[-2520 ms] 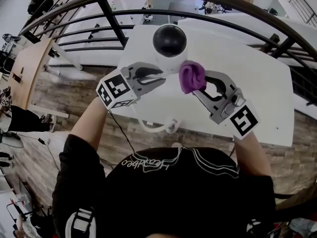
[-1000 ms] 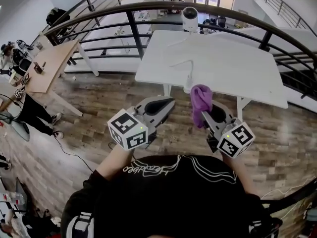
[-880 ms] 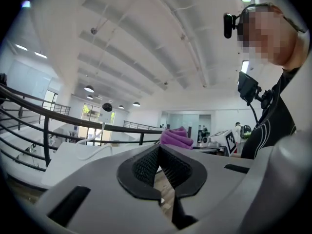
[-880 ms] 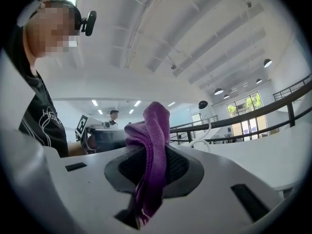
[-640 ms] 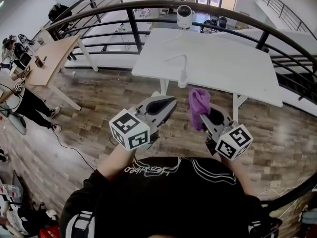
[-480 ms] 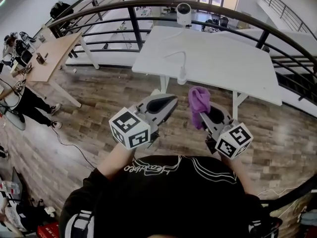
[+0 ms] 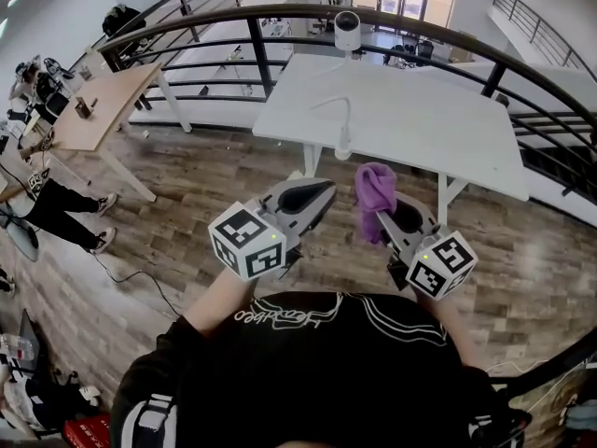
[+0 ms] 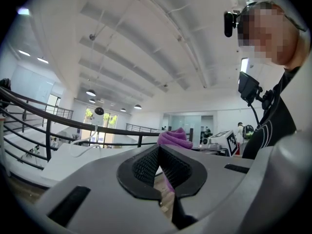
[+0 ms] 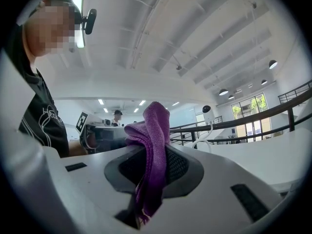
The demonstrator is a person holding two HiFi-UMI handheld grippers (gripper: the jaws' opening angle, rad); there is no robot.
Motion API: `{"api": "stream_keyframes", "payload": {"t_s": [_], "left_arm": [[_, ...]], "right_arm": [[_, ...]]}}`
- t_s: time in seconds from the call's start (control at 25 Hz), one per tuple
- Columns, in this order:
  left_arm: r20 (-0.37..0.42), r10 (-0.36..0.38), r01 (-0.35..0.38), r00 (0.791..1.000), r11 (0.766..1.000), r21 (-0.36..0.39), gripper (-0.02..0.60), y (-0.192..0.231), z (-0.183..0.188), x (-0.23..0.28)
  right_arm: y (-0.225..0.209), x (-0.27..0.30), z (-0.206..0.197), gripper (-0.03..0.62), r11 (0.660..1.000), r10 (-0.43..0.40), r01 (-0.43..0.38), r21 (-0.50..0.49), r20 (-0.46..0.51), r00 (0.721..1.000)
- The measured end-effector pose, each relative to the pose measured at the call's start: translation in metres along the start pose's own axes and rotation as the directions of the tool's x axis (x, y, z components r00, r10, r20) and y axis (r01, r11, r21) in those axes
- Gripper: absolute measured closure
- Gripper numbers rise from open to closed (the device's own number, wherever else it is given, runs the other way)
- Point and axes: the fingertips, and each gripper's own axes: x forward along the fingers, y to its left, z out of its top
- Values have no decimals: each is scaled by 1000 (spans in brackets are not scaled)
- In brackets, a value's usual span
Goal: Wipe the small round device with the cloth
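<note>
The small round device (image 7: 347, 30), white with a dark dome, stands at the far edge of the white table (image 7: 420, 129), well away from both grippers; it shows small in the left gripper view (image 8: 99, 111) and the right gripper view (image 9: 206, 109). Its white cable (image 7: 338, 119) runs across the table to the near edge. My right gripper (image 7: 380, 211) is shut on the purple cloth (image 7: 375, 192), which bunches above the jaws (image 9: 151, 130). My left gripper (image 7: 322, 192) is shut with nothing in it, held level beside the right one.
A black curved railing (image 7: 280, 17) arcs behind the table. A wooden desk (image 7: 93, 101) with people near it stands at the left. Wood plank floor (image 7: 215, 185) lies between me and the table.
I have backed away from the table: the device, once close between the grippers, now sits far off. Over the last second both grippers drifted slightly, still side by side, cloth still gripped.
</note>
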Motion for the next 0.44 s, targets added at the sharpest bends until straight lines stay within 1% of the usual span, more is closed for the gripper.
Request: {"api": "stream_keyframes", "payload": {"t_s": [0.16,0.44], "left_arm": [[19,-3,4,1000,1000,-22,574,3,4,-6],[18,6,-5,1000,999,-40,574,22,4,-8]], "right_arm": [[4,4,2,528,1000,2,-2,-4,3,1000],[1,22,-1,528,1000,4,-4,2,-8,1000]]}}
